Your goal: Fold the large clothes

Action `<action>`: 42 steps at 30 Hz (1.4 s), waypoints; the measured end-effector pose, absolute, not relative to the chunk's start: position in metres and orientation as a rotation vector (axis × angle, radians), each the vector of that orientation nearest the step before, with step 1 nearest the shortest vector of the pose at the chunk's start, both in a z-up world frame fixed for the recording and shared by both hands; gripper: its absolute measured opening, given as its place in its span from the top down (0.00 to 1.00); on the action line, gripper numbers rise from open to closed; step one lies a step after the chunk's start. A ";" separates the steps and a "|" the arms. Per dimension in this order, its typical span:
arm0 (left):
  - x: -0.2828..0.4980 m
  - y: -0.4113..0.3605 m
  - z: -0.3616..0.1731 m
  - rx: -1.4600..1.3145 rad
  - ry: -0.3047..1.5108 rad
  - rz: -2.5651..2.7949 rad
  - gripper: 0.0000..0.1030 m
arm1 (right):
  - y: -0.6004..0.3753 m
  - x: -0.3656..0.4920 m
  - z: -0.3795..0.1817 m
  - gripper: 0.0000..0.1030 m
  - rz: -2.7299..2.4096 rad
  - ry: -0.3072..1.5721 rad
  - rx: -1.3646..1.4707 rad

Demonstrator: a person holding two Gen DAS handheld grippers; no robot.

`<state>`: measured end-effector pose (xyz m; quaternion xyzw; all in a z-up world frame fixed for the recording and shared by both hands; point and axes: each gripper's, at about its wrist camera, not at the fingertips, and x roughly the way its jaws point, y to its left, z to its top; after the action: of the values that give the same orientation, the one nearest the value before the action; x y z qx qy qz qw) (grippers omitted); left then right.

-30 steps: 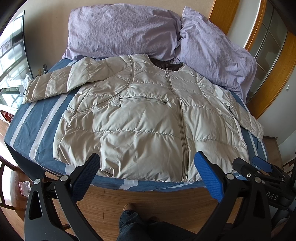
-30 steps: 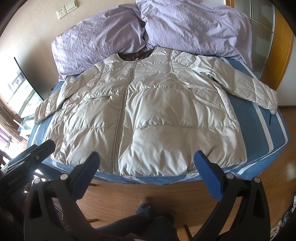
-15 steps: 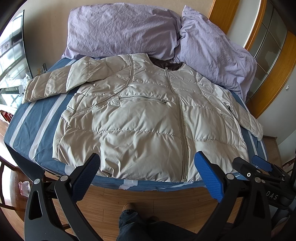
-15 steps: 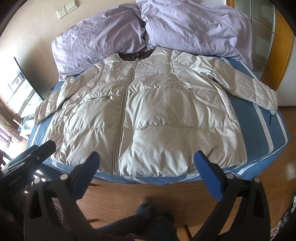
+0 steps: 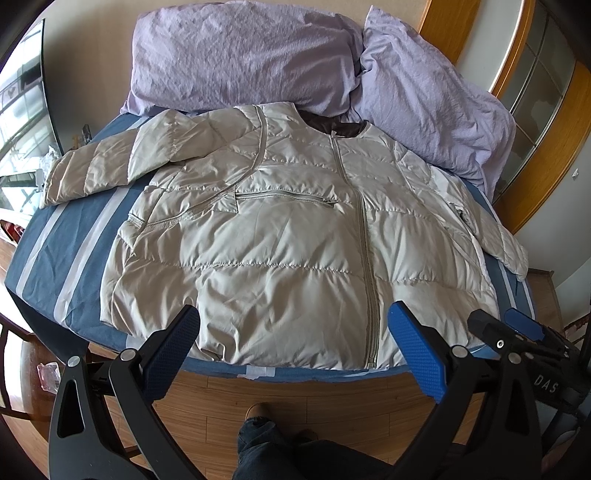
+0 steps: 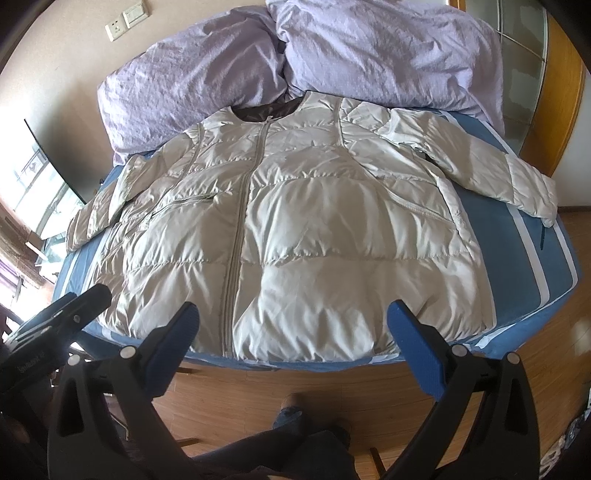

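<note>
Bed (image 5: 70, 258) with blue sheet, pale stripes, fills most of both views; wood floor (image 5: 295, 391) below its near edge. Two lilac pillows (image 5: 240, 55) at the head, side by side, touching.

Puffer jacket (image 5: 280, 251), silvery beige, lies flat on the bed, front up, zipped, collar toward the pillows, hem along the near edge of the bed. Dark lining shows at the neck. One sleeve (image 5: 110, 170) spread out sideways over the striped sheet; other sleeve (image 6: 480, 162) angled out toward the far bed side, cuff near the bed edge. Zipper (image 6: 240, 236) runs straight down the middle. Unfolded.

Left hand-held gripper (image 5: 293, 350): jaws wide apart, blue pads, nothing between them, above the floor just short of the hem, not touching the jacket. Right hand-held gripper (image 6: 291, 350): same, wide apart, holding nothing, in front of the hem. Each one is visible at the edge of the other's view.

Person's jeans leg and shoe (image 5: 260, 411) on the floor, between the fingers. Wall sockets (image 6: 129, 20) above the pillows.
</note>
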<state>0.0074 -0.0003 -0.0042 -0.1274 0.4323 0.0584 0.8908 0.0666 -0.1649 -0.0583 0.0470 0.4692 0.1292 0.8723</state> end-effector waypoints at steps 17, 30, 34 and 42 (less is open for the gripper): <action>0.052 0.020 -0.017 -0.206 0.954 0.131 0.01 | -0.223 0.148 -0.063 0.02 0.063 0.960 0.250; 0.102 0.025 -0.037 -0.196 1.024 0.067 0.01 | -0.333 0.212 -0.084 0.02 -0.280 0.999 0.301; 0.117 0.018 -0.040 -0.186 1.031 0.076 0.01 | -0.386 0.231 -0.094 0.02 -0.375 1.002 0.331; 0.141 0.012 -0.043 -0.181 1.039 0.140 0.01 | -0.499 0.272 -0.126 0.08 -0.576 1.034 0.470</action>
<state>0.1414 0.0122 -0.0429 -0.0861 0.4953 0.0667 0.8618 0.2723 -0.4994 -0.1261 0.2196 0.4826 -0.2687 0.8041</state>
